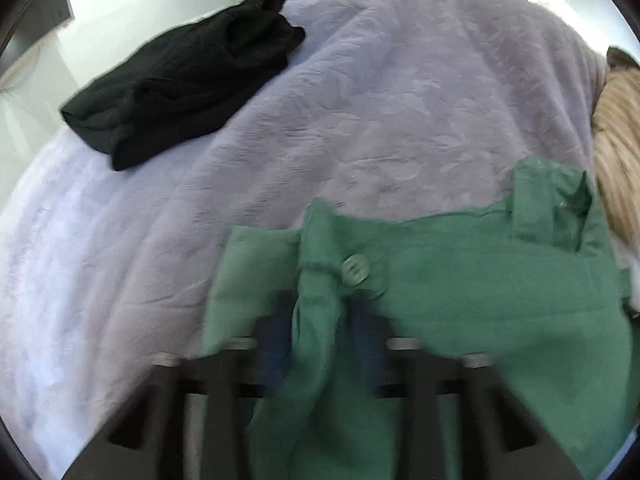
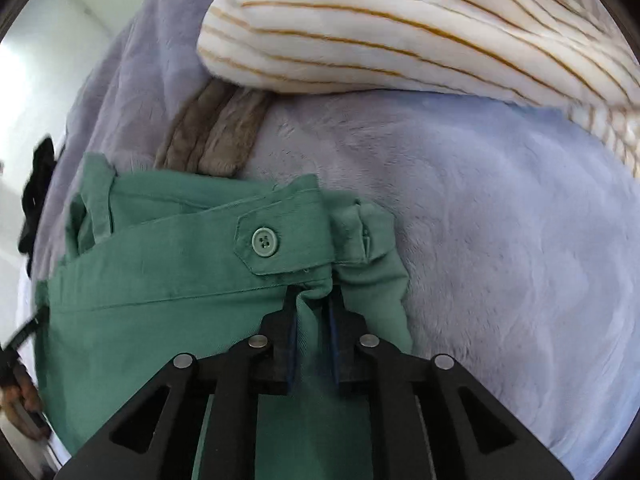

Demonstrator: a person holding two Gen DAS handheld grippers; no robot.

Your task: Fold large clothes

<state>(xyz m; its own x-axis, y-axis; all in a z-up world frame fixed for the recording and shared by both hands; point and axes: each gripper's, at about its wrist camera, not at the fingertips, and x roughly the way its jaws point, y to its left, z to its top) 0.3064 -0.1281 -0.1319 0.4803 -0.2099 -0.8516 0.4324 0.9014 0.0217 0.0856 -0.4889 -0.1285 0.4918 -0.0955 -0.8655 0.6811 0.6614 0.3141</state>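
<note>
Through the left wrist camera, the left gripper [image 1: 320, 320] has its two fingers closed onto a bunched ridge of the green woven cotton garment with matching green buttons [image 1: 480, 288], apparently trousers taken at the waistband; the cloth rises out between the blue pads and spreads away to the gripper's right, with one button [image 1: 355, 268] sitting just ahead of the fingertips. This view is blurred low down, so how deep the bite goes is hard to tell. Ahead of the gripper lies the pale lilac plush bed cover [image 1: 360, 120], and far ahead to its left a folded black knitted garment [image 1: 180, 80] rests well apart from the green one. Through the right wrist camera, the right gripper [image 2: 314, 300] is likewise nearly closed, pinching a fold of the same cloth just below a buttoned tab [image 2: 280, 240], with a belt loop [image 2: 366, 236] just ahead to its right; the rest of the garment hangs or lies to the gripper's left, over the cover. Far ahead sit a cream pillow with thin ochre stripes [image 2: 400, 28] and a taupe plush strip [image 2: 212, 132]. The cloth looks light, soft and limp, though thicker at the waistband seam; it should drape rather than hold shape, so the stitched band is judged the firmest place to hold, and a thin pinch could slip
</note>
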